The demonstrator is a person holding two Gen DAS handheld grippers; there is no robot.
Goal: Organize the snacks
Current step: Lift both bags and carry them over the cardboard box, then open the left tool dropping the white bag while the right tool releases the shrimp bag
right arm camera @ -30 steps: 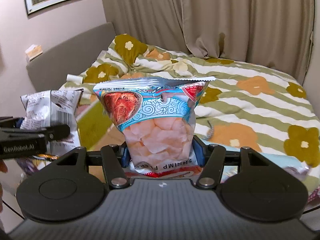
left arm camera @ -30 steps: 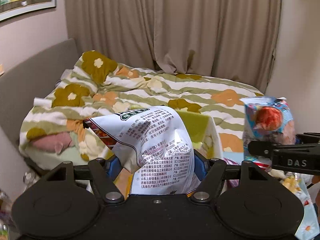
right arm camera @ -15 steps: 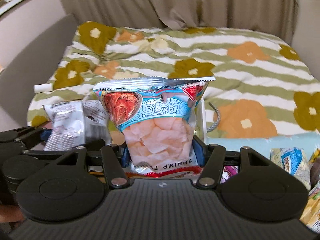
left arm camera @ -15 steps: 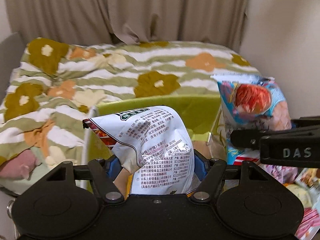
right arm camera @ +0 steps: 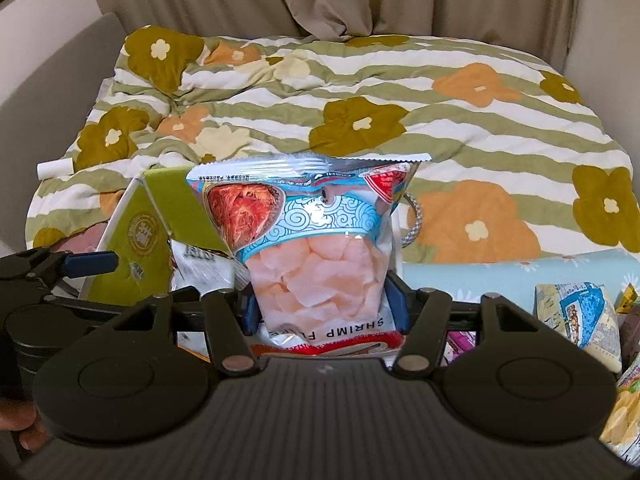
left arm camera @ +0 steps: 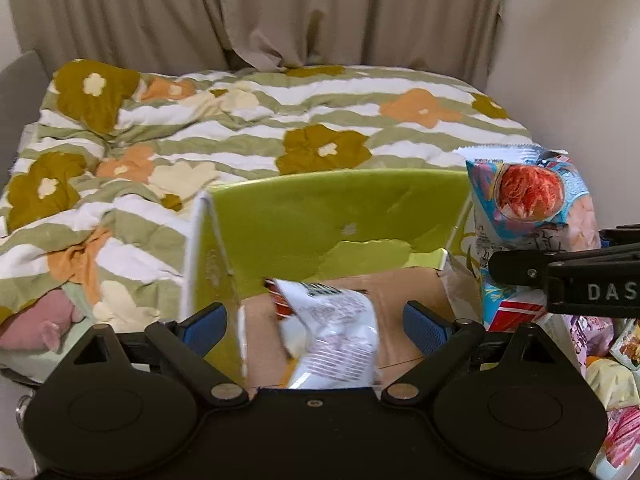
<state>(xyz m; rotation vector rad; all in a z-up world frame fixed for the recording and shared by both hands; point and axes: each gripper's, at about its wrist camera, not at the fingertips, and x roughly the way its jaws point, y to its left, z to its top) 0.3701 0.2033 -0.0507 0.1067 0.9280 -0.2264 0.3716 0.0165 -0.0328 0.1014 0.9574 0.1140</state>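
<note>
Green box [left arm camera: 328,216] at 12 o'clock catches the white bag [left arm camera: 332,332] dropping from spread left jaws; right jaws, clamped on the shrimp chips [right arm camera: 316,248], could crush them.

The soft bed blanket [right arm camera: 440,132] has green and white wavy stripes with big flowers in orange, brown-yellow and pale cream. The long cloth curtains [left arm camera: 280,12] behind it are plain tan. The open paper box [left arm camera: 332,216] is bright yellow-green inside its flaps, with a brown cardboard floor and white edges. The crinkly white snack bag [left arm camera: 336,332] has small dark writing and a bit of red and orange. The shiny shrimp chip bag [right arm camera: 316,240] has a light blue band with white swirls, a red-orange picture, pale pink chips showing through and a red strip low down. The small finger pads [left arm camera: 202,326] are blue on black metal
</note>
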